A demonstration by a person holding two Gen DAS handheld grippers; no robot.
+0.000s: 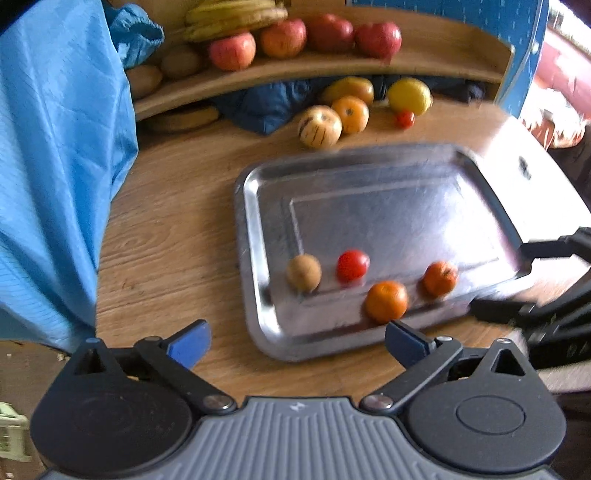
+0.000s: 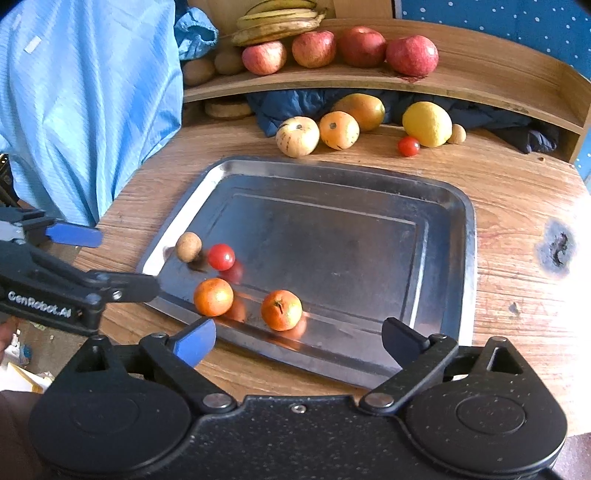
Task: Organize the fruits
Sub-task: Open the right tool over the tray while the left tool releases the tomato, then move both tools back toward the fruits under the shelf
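I see my left gripper [image 1: 297, 341] with its blue-padded jaws spread wide and nothing between them; it hangs above the near edge of the rectangular steel tray [image 1: 258, 177] on the round wooden table [image 1: 166, 236]. My right gripper [image 2: 299, 341] is also wide apart and empty, above the near rim of the same tray [image 2: 461, 229].

On the tray, near its close left corner, lie 4 small fruits. A small brown round fruit [image 2: 188, 246] sits beside the left rim, and a small red cherry tomato [image 2: 221, 256] is just beside it. Nearer to me are 2 small orange tangerines, the left tangerine [image 2: 213, 297] and the right tangerine [image 2: 281, 309], a little apart from each other. The rest of the tray is bare metal.

Behind the tray, on the table, I see a pale striped round fruit [image 2: 297, 136] touching an orange round fruit [image 2: 339, 129], a yellow-orange mango [image 2: 364, 110] behind them, a yellow lemon [image 2: 426, 123], a second red cherry tomato [image 2: 408, 146] and a second small brown fruit [image 2: 457, 133] beside the lemon.

On the curved wooden shelf [image 2: 480, 70] stand 4 red apples [image 2: 362, 46] in a row, with a bunch of bananas [image 2: 277, 22] and brown kiwis [image 2: 199, 70] to their left. A light blue cloth [image 2: 92, 103] hangs at the left.
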